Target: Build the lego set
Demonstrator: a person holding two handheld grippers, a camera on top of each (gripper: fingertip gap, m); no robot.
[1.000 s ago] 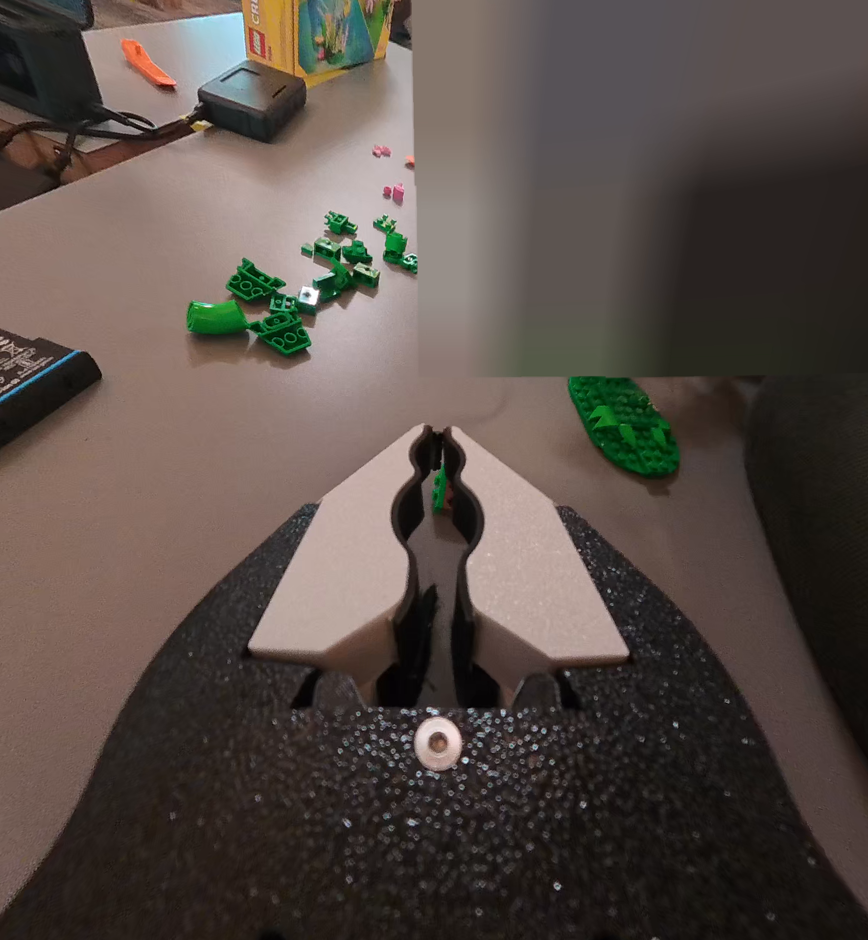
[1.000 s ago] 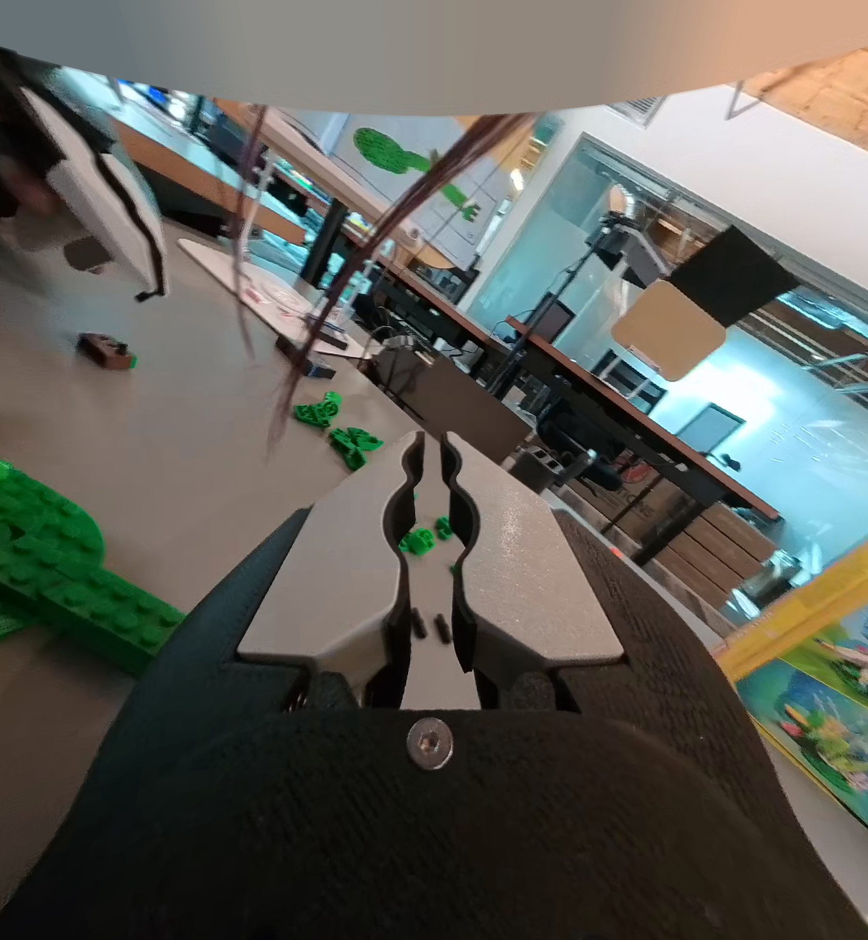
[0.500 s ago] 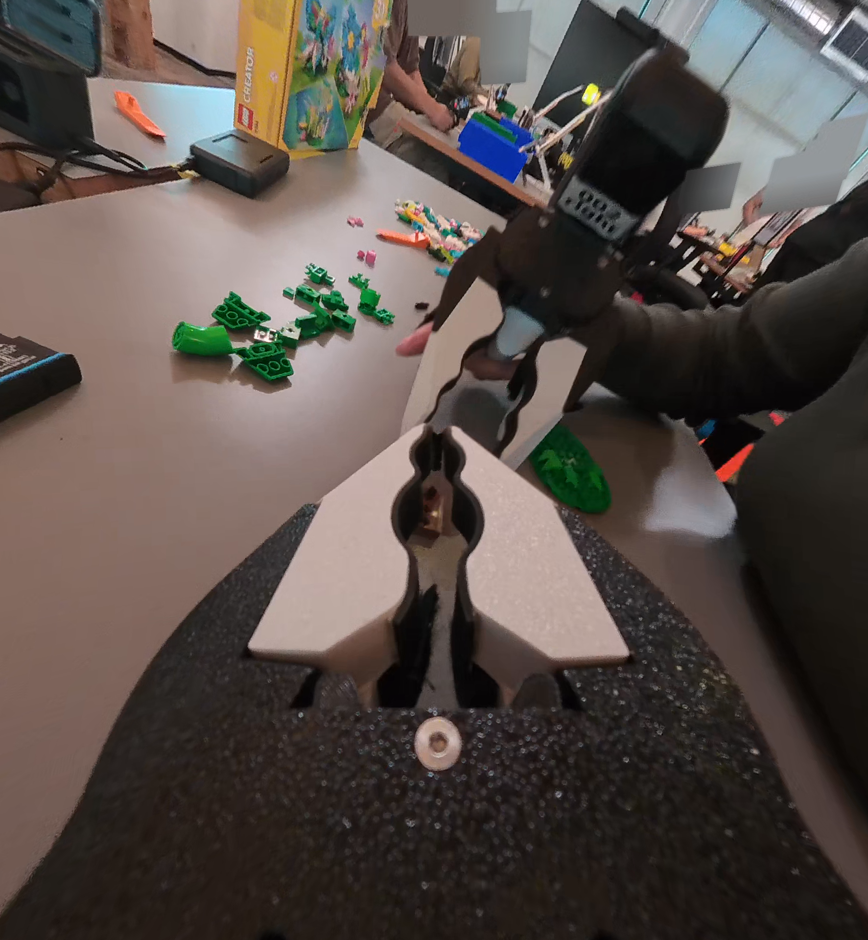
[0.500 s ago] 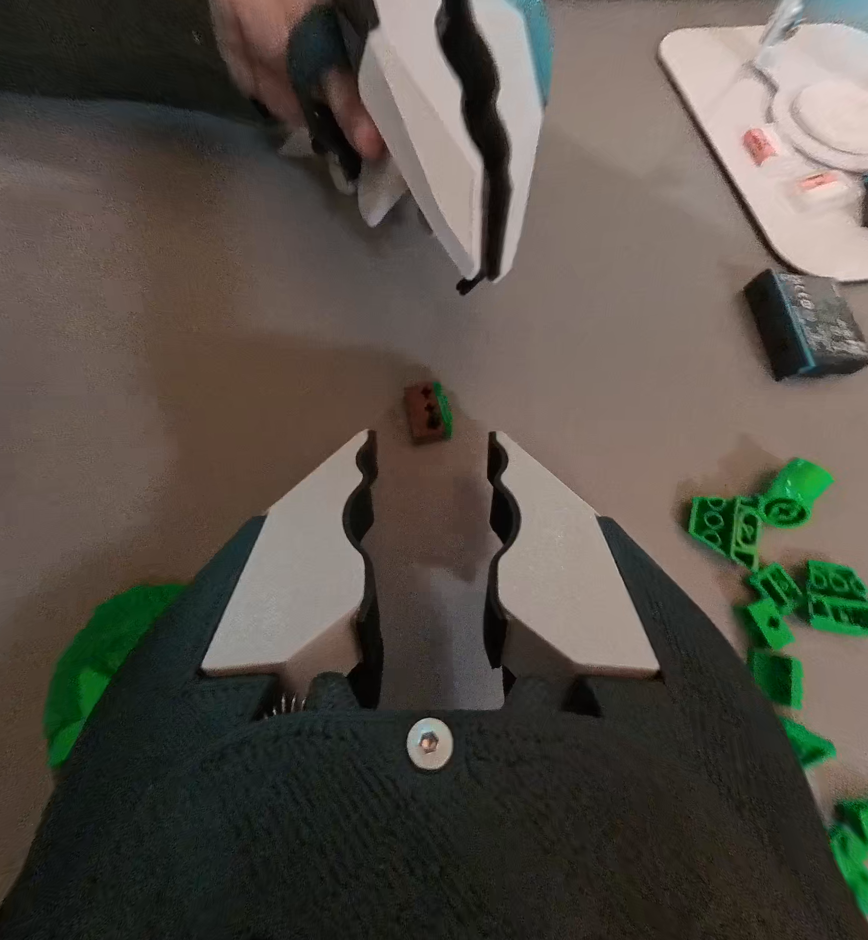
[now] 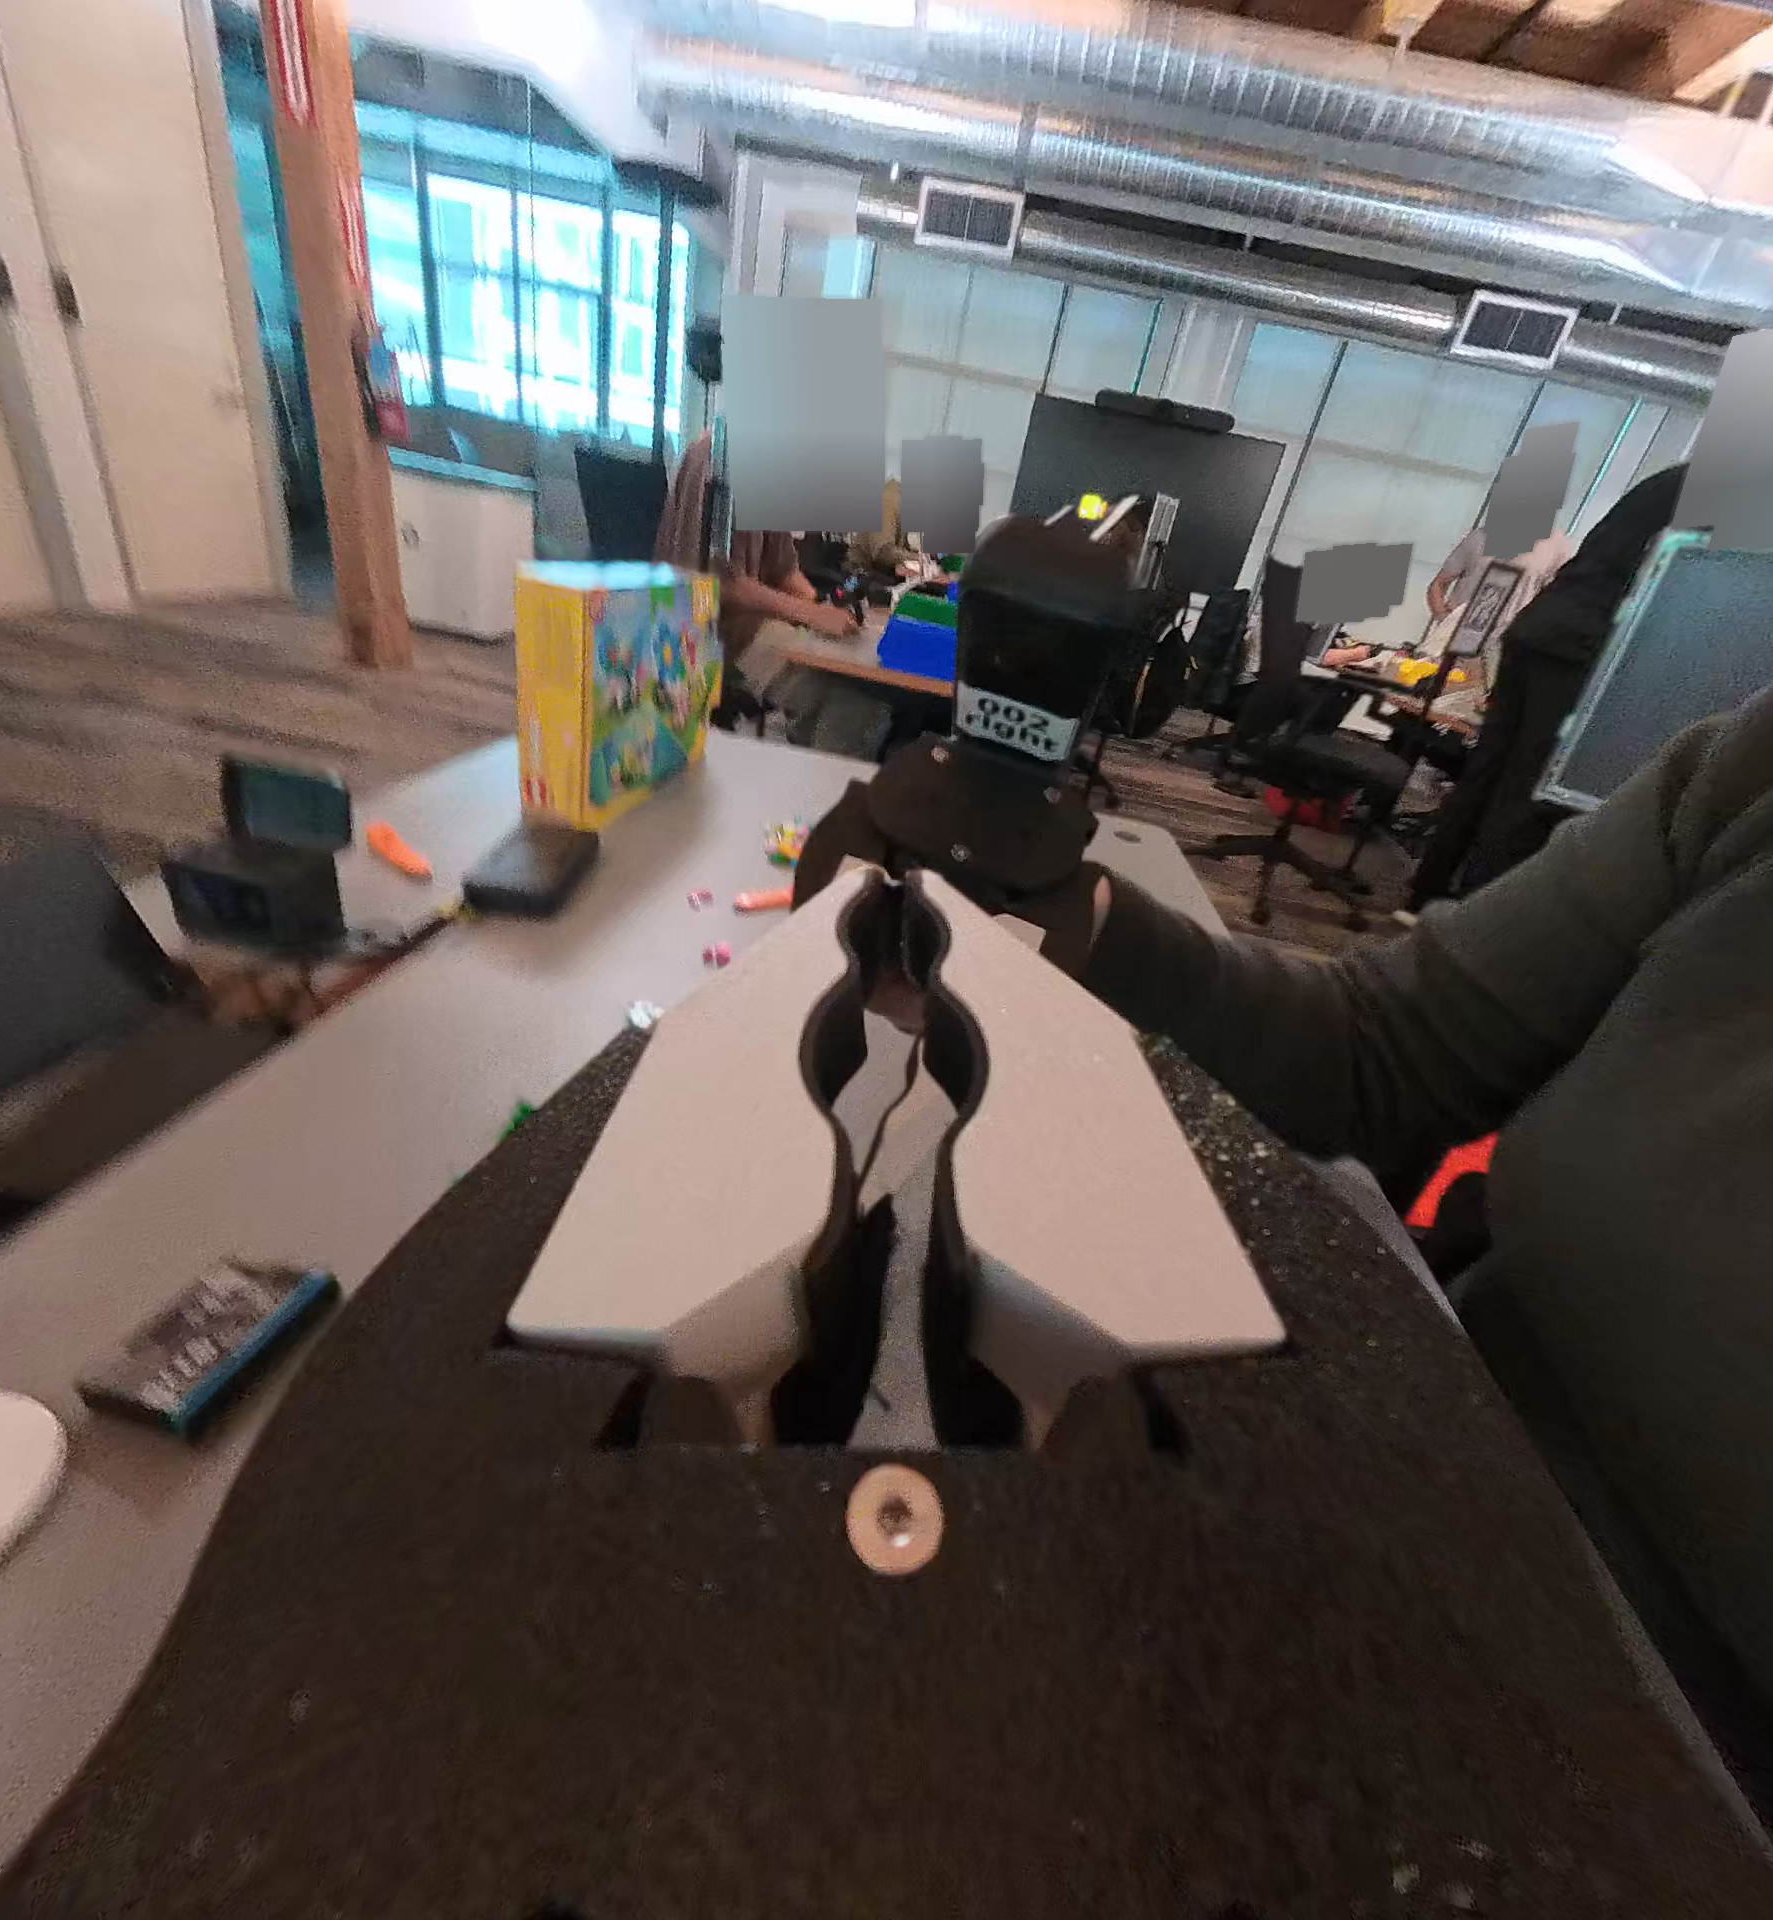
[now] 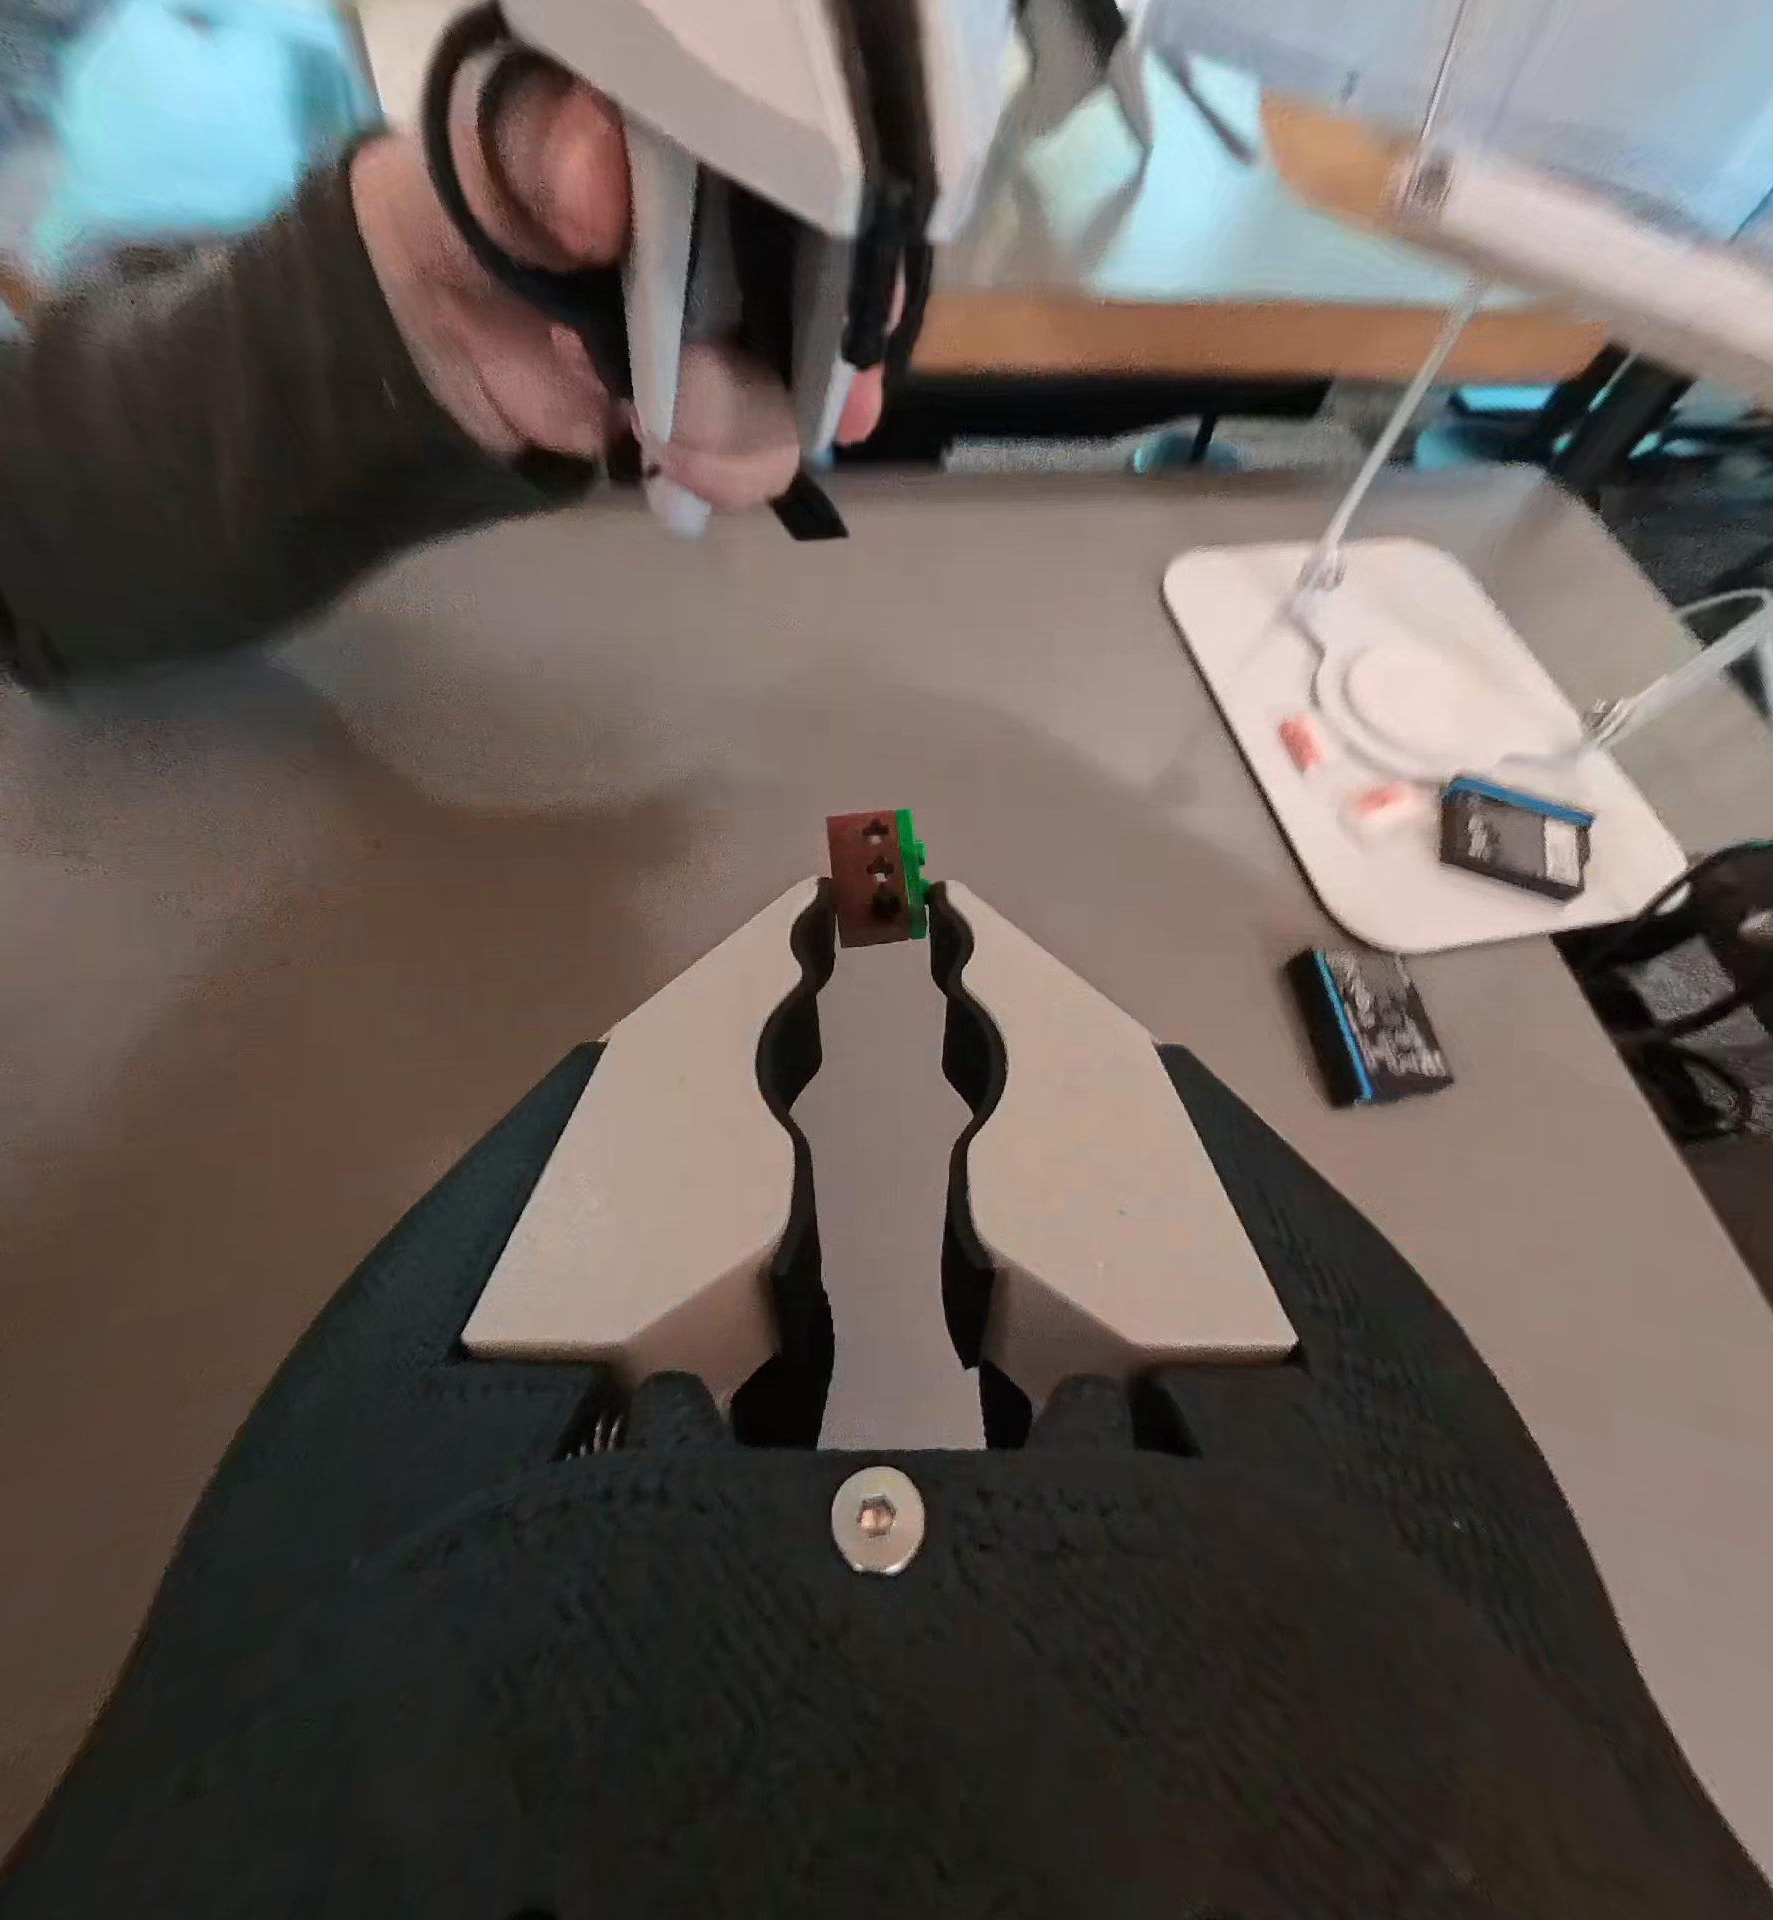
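The right gripper point(image 6: 877, 902) is clamped on a brown-and-green brick point(image 6: 877, 879) above the table point(image 6: 342, 935); the left gripper point(image 5: 897, 883), raised beyond the brick, is pressed together, empty.

The right tool point(image 6: 877, 894) has been closed from its wide spread half a second ago onto the brown and green brick assembly point(image 6: 877, 878), which then lay on the worktop point(image 6: 446, 852) just ahead of its tips and is now pinched between them, apparently lifted clear, though motion blur leaves that uncertain. The left tool point(image 5: 897, 883) has been raised and tilted up from the worktop, so the room is now faced instead of the green parts; its tips are nearly closed, and the small piece seen between them before can no longer be made out
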